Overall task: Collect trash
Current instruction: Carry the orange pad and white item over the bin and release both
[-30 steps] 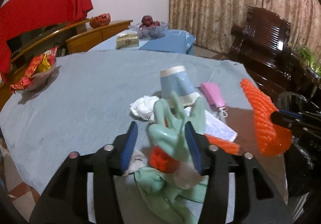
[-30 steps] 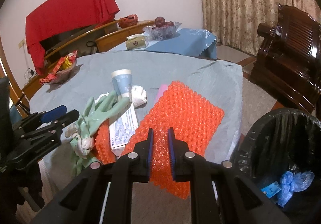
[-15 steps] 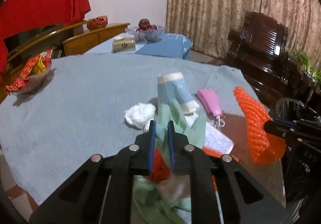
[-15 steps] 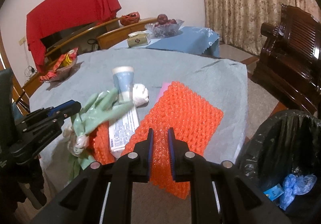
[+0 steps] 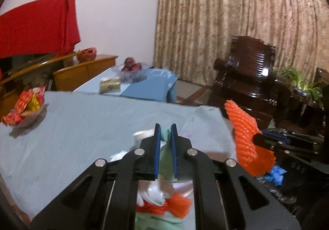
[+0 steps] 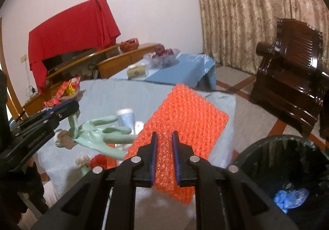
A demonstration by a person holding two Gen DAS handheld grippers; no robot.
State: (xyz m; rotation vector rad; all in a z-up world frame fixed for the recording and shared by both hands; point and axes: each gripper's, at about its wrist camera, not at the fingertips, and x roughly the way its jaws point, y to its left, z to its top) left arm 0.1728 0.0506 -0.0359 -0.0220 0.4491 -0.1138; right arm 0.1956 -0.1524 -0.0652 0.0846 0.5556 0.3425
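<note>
Left gripper (image 5: 163, 127) closed on a pale green rubber glove (image 6: 98, 134): jaws just drawn together, a narrow fold of the glove pinched between the blue pads, the rest hanging below them with fingers splayed toward the right in the right wrist view

Glove lifted clear of the surface (image 5: 78, 127), which is draped in a grey-blue cloth; beneath it, blurred, white tissue (image 5: 152, 195) and a scrap of orange netting (image 5: 176, 205)

Right gripper (image 6: 164, 137) clamped tight on an orange foam mesh sheet (image 6: 185, 114): jaws almost together with a strip of the mesh squeezed between the pads, the sheet spreading out beyond the tips toward the far side and a short end drooping below on the near side

Mesh held above the right edge of the surface, just left of a black-lined trash bin (image 6: 287, 160) on the floor at the near right; crumpled blue plastic (image 6: 290, 199) lying inside the bin

Further back on the surface, a blue and white tube (image 6: 126, 116) behind the glove, partly hidden; at the far left edge, a dish of red and yellow wrappers (image 5: 26, 106)

Beyond, a lower table with a blue cover (image 5: 148, 85), a fruit bowl (image 5: 131, 69) and a tissue box (image 5: 110, 84); dark wooden armchair (image 6: 287, 77) at the far right
</note>
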